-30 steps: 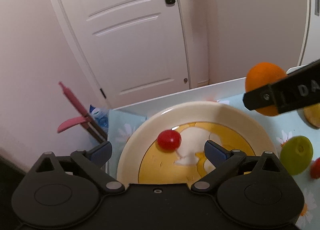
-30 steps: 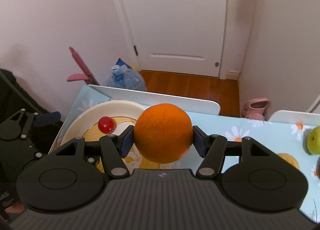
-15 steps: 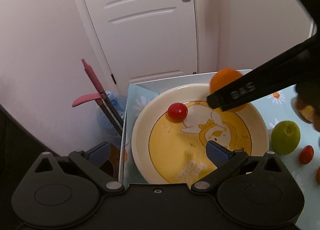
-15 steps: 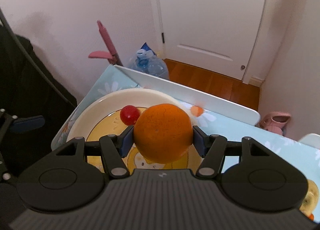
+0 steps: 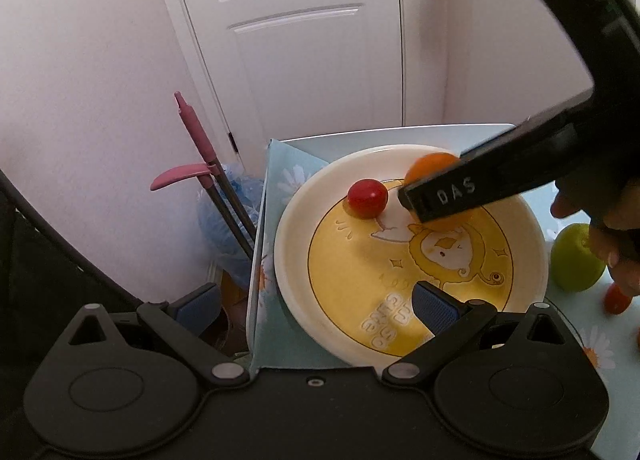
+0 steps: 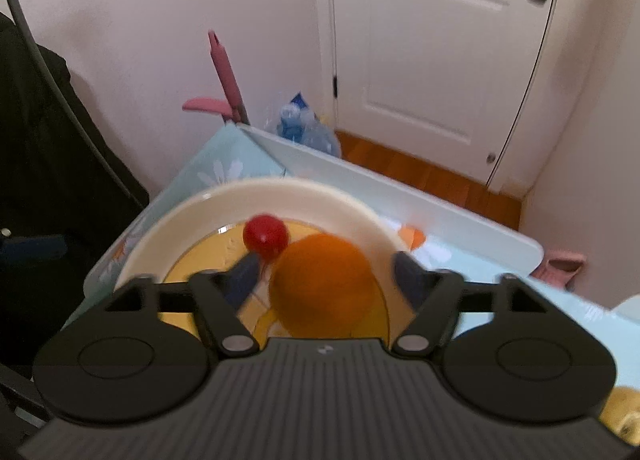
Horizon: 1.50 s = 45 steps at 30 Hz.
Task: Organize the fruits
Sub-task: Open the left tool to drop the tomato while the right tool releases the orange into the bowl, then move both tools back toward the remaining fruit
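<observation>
We've got the orange (image 6: pixel 323 280) sitting on the yellow cartoon plate (image 5: pixel 532 228), right next to the cherry tomato (image 5: pixel 367 198). Our right gripper (image 6: pixel 324 274) has its jaws spread apart on both sides of the orange, with gaps visible. Left gripper (image 5: pixel 316 302) hangs over the plate's near edge, jaws wide apart and holding nothing. A green apple (image 5: pixel 576 260) sits on the table (image 5: pixel 276 324) beside the plate.

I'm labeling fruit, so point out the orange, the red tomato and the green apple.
orange (image 6: pixel 324 284), right wrist view, middle of its front.
red tomato (image 5: pixel 367 198), left wrist view, its top.
green apple (image 5: pixel 574 260), left wrist view, visible left side.
</observation>
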{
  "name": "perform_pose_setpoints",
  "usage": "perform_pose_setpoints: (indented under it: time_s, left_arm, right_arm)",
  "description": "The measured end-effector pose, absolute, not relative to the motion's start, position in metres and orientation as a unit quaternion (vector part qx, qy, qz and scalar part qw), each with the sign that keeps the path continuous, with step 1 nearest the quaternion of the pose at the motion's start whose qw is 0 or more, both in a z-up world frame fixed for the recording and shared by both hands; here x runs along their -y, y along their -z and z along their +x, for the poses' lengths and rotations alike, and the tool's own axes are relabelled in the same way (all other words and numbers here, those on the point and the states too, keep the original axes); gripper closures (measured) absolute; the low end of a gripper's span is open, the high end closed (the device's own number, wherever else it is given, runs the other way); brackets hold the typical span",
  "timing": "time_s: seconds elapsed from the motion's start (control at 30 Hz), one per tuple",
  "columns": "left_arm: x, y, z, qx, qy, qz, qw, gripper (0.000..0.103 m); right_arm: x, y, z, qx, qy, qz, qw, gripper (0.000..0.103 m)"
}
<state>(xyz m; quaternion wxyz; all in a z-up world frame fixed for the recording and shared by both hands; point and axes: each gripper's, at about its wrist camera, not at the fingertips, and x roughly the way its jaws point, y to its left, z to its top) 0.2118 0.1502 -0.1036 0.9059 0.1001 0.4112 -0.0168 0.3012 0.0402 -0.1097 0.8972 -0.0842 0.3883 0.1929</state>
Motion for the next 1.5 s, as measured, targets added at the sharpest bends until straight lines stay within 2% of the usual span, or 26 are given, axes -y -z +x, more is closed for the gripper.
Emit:
perform_pose_setpoints:
  time_s: [0.47, 0.83, 1.5]
  left_arm:
    - [-0.152, 0.08, 0.196, -0.396, 0.052, 0.081, 0.913, 0.0]
    - [-0.124, 0.047, 0.173, -0.357, 0.073, 0.103, 0.926, 0.0]
    - [-0.012, 0.027, 0.093, -0.334, 0.066, 0.086, 0.936, 0.0]
  right_arm:
    - [-0.002, 0.053, 0.247, -0.372, -0.135, -0.026, 0.918, 0.0]
    - [0.072, 0.019, 0.192, -0.351, -0.076, -0.01, 0.933, 0.0]
    - [0.224, 0.023, 0.114, -0.347, -0.11, -0.026, 0.931, 0.0]
